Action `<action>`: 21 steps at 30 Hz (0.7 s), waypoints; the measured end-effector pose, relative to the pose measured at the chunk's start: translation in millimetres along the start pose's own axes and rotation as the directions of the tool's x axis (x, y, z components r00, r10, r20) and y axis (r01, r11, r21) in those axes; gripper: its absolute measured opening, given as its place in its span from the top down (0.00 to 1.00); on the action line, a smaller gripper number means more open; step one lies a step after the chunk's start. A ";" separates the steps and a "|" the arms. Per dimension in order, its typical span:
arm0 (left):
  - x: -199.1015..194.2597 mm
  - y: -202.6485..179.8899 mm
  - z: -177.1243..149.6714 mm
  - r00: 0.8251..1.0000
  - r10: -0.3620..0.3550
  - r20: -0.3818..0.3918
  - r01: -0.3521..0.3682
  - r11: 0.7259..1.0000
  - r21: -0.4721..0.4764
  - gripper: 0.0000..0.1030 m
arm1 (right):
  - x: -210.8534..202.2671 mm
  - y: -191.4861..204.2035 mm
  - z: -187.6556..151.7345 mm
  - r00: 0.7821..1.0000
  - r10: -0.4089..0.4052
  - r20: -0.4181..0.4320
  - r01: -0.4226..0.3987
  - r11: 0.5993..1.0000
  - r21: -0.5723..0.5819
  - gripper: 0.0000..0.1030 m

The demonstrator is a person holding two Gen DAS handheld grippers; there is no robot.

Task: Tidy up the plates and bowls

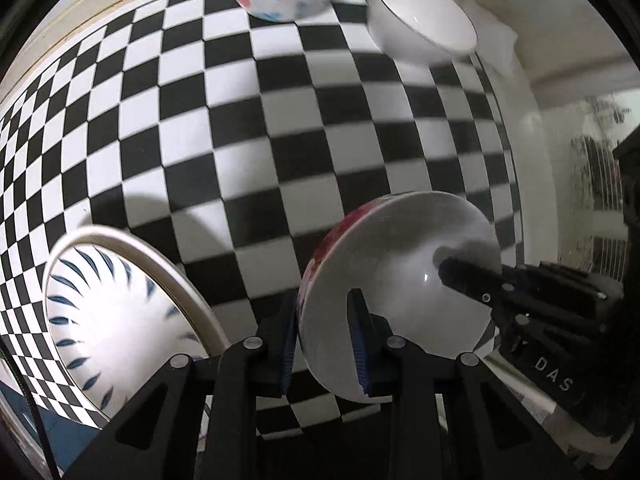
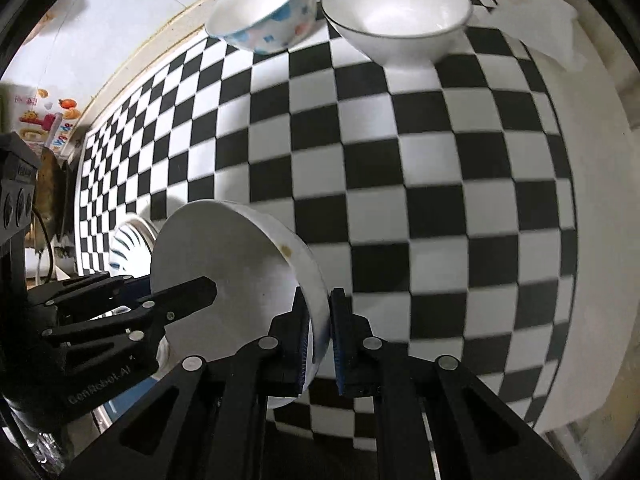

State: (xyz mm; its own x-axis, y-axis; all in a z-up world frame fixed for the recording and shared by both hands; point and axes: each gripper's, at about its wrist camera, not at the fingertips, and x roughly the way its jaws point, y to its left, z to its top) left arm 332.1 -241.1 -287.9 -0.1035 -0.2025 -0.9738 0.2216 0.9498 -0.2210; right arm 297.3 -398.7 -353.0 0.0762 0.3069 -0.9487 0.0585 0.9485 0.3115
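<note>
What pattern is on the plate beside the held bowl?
Dark blue leaf-like strokes radiating on white, on the plate; clearest in the left wrist view.

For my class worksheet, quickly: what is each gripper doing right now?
Left gripper: closed on the rim of the red-patterned bowl.
Right gripper: closed on the opposite rim of the same bowl.

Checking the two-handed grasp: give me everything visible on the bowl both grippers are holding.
The held bowl looks like glazed white ceramic with a plain glossy inside and a red floral pattern outside. A small brownish spot sits near its rim in the right wrist view. It is tipped steeply on edge over the checkered cloth. The left gripper and right gripper each pinch its wall at opposite sides of the rim, one finger inside, one outside. Whether its underside touches the cloth is hidden.
</note>
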 end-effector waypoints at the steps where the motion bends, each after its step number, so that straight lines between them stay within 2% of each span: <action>1: 3.0 -3.1 -3.4 1.000 0.000 -0.009 0.000 1.000 0.008 0.79 | -0.5 -3.7 -4.1 1.000 0.002 -0.003 -0.002 1.000 0.004 0.89; 8: 16.1 -9.1 -15.7 0.999 0.005 -0.051 -0.003 0.999 0.040 0.79 | 8.5 -28.2 -29.5 0.999 0.016 -0.038 -0.014 0.999 0.052 0.88; 17: 28.9 -6.4 -12.0 0.997 0.004 -0.080 -0.001 1.000 0.028 0.79 | 27.9 -38.9 -32.9 0.997 0.034 -0.074 -0.027 0.995 0.100 0.88; 21: 28.0 -2.3 -7.0 0.995 -0.007 -0.095 0.006 1.000 -0.006 0.78 | 32.6 -42.4 -29.5 0.993 0.067 -0.093 -0.055 0.990 0.128 0.86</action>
State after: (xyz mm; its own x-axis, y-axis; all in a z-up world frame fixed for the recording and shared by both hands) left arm 321.9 -247.2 -314.2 -0.1970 -0.1852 -0.9628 0.2151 0.9499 -0.2268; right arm 268.0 -426.5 -398.7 -0.0130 0.3762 -0.9265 0.1807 0.9122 0.3678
